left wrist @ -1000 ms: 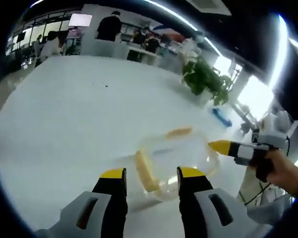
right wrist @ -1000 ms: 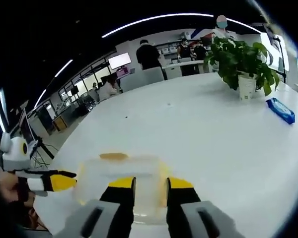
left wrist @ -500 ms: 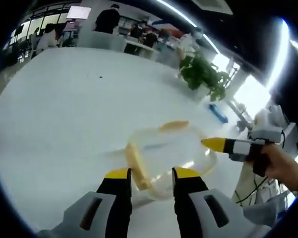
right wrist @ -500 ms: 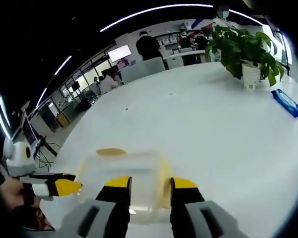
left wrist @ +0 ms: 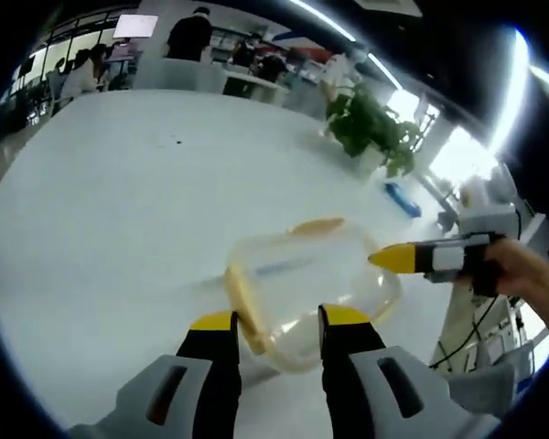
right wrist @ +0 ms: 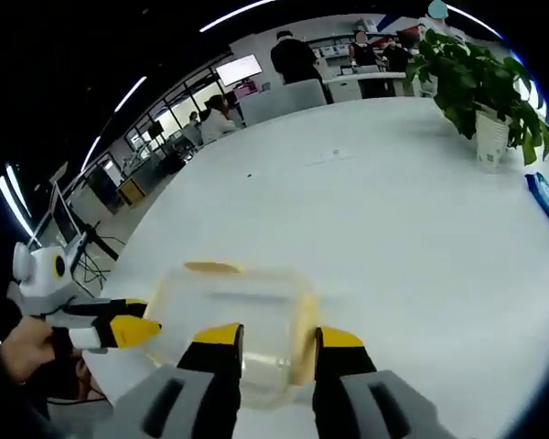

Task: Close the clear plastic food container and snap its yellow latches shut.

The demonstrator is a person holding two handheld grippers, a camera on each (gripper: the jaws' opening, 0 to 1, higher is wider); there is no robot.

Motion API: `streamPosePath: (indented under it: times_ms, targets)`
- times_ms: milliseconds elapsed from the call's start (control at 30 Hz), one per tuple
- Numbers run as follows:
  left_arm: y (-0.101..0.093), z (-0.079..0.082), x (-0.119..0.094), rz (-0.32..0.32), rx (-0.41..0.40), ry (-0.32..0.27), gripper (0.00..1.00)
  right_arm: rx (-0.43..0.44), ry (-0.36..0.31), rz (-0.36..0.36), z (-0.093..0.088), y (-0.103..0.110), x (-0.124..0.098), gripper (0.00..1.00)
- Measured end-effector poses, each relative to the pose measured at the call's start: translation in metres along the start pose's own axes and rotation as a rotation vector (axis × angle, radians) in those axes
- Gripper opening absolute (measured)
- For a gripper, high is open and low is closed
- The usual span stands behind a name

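A clear plastic container (left wrist: 302,279) rests on the white table (left wrist: 119,201) with its lid on top. One yellow latch (left wrist: 318,225) lies on its far side and another (left wrist: 241,297) along its left side. My left gripper (left wrist: 279,320) is open just short of the container's near edge, gripping nothing. From the right, my right gripper (left wrist: 393,260) points its yellow tips at the container's right edge. In the right gripper view the container (right wrist: 233,306) shows latches at the far edge (right wrist: 210,267) and on the right (right wrist: 304,325). There my right gripper (right wrist: 279,337) stands open over its near edge, and the left gripper (right wrist: 133,327) comes in from the left.
A potted plant (left wrist: 371,128) (right wrist: 480,82) and a blue packet (left wrist: 403,199) (right wrist: 547,203) sit near the table's far side. People and desks are in the background beyond the table (right wrist: 393,229). A hand (left wrist: 531,274) holds the right gripper.
Both views have shifted slightly around the container, which stays in place. The right gripper's jaws stand a little wider apart than one second ago.
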State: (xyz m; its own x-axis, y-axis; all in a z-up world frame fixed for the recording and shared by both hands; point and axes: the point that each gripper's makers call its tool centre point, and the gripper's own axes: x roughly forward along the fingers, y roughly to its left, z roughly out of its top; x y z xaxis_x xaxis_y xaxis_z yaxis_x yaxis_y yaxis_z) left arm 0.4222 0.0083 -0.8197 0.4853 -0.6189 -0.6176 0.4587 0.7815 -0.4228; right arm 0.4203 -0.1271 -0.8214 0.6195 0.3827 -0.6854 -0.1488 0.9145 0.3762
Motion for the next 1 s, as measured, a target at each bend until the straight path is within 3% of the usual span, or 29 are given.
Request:
streamPosePath:
  times_ms: [100, 133, 167, 267, 1000]
  targets:
    - [-0.0027, 0.0006, 0.0002, -0.010, 0.023, 0.010, 0.29, -0.007, 0.015, 0.027, -0.0010, 0.0012, 0.0000, 0.26]
    - [-0.0036, -0.0058, 0.0016, -0.001, -0.040, 0.038, 0.29, -0.008, 0.050, 0.058, -0.0047, 0.0063, -0.0009, 0.26]
    - [-0.0017, -0.0012, 0.0051, -0.017, 0.034, 0.024, 0.29, 0.003, 0.027, 0.053, 0.0021, 0.0048, 0.0013, 0.26]
    - [-0.0019, -0.0021, 0.0061, -0.011, 0.023, 0.034, 0.29, -0.011, 0.043, 0.057, 0.0001, 0.0047, -0.0004, 0.26]
    - [-0.0015, -0.0001, 0.0004, -0.020, 0.025, 0.007, 0.30, 0.003, -0.029, 0.028, -0.0026, 0.0029, -0.0036, 0.27]
